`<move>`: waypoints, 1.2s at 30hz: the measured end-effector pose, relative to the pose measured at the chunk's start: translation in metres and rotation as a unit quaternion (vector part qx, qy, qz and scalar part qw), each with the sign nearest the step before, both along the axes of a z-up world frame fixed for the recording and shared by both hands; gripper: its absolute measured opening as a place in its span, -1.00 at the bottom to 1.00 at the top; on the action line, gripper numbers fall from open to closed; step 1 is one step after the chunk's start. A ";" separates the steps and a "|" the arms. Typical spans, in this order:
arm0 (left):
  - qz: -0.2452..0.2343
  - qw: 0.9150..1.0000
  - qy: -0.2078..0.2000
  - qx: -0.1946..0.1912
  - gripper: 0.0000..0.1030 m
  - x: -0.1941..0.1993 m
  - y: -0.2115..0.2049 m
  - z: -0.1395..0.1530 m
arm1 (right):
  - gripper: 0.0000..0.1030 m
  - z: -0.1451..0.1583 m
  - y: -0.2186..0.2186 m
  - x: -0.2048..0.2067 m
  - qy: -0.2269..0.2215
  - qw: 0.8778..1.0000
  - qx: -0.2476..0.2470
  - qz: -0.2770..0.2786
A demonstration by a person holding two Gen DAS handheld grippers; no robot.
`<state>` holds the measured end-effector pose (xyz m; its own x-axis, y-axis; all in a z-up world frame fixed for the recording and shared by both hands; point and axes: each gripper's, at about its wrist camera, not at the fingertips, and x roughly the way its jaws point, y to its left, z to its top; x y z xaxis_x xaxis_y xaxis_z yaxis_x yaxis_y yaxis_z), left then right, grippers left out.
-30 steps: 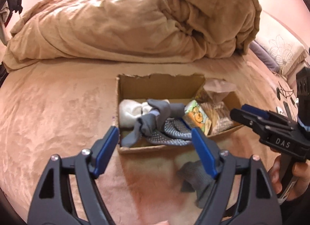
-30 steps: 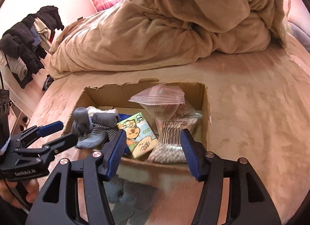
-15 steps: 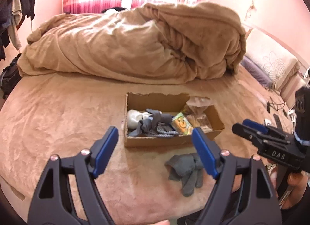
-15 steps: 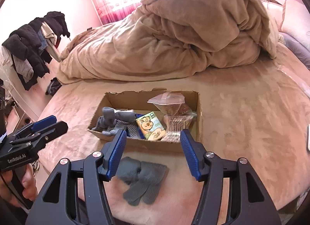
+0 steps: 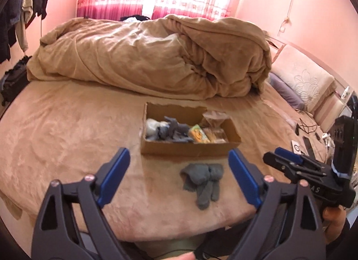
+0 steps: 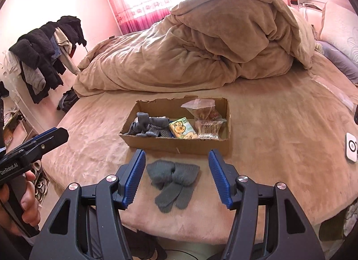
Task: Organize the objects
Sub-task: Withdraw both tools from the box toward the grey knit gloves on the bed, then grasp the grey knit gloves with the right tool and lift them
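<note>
We see the gloves [image 6: 173, 183] near the bed's [image 6: 279, 148] front edge, before the box [image 6: 179, 145]; soft, light, we'd pinch their bunched cuffs. Both hand-held grippers, left [image 5: 177, 177] and right [image 6: 176, 178], gape empty.

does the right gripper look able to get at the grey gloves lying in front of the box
Probably yes: the right gripper is open, the grey gloves lie uncovered on the bed between its fingers' line, outside the cardboard box, with nothing over them.
</note>
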<state>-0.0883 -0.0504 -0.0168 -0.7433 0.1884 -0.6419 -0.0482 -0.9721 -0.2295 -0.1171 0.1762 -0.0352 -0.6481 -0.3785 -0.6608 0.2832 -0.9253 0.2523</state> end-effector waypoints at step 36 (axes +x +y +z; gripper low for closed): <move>0.001 0.993 -0.117 0.020 0.78 -0.031 -0.002 -0.138 | 0.20 -0.122 -0.030 -0.040 -0.101 0.994 0.027 0.022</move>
